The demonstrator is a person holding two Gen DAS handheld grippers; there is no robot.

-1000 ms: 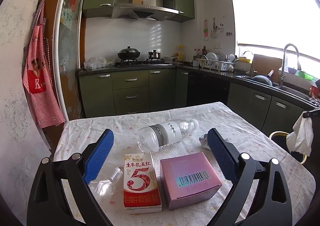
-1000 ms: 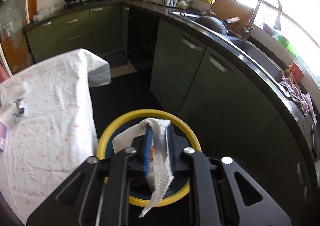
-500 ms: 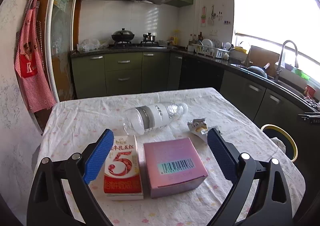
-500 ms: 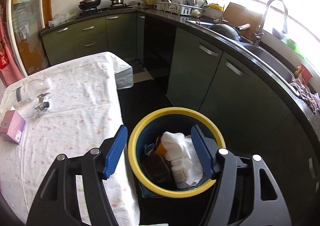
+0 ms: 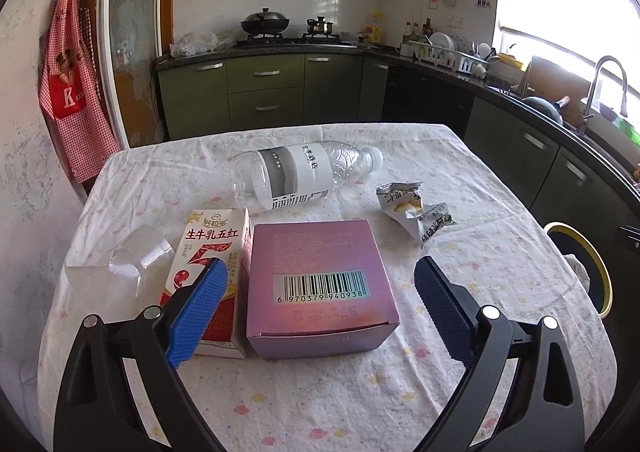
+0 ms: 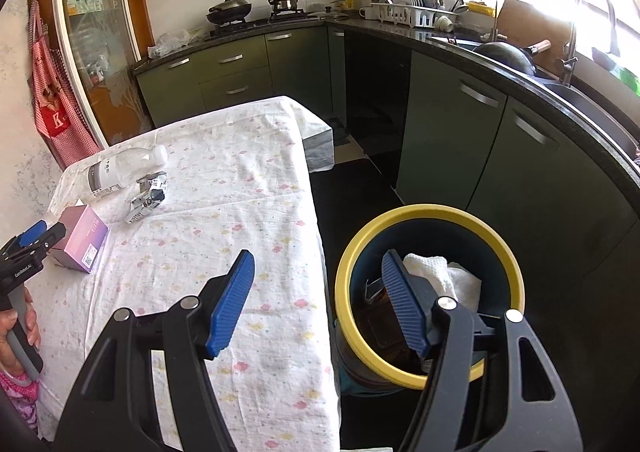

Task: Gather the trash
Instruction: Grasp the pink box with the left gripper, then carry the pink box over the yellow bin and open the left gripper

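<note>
A green kitchen surrounds my cloth-covered table (image 5: pixel 500 236). From the left lie a clear plastic wrap (image 5: pixel 120 264), milk carton (image 5: pixel 212 252), bottle (image 5: pixel 304 171), pink box (image 5: pixel 320 284) and crumpled wrapper (image 5: pixel 416 211). My left tongs (image 5: pixel 320 312) gape around the box. My right tongs (image 6: pixel 316 300), just opened and empty, hover by the yellow-rimmed bin (image 6: pixel 508 252) holding a tissue (image 6: pixel 444 276).

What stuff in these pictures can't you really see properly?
- Milk carton: left wrist view, its lower part is hidden behind a gripper finger.
- Inside the trash bin: right wrist view, a finger and a white paper towel cover most of what lies below.
- Clear plastic piece: left wrist view, see-through, so its shape is unclear.
- Snack wrapper: crumpled, print too small to read.
- Person's hand: cut off by the picture's left edge.
</note>
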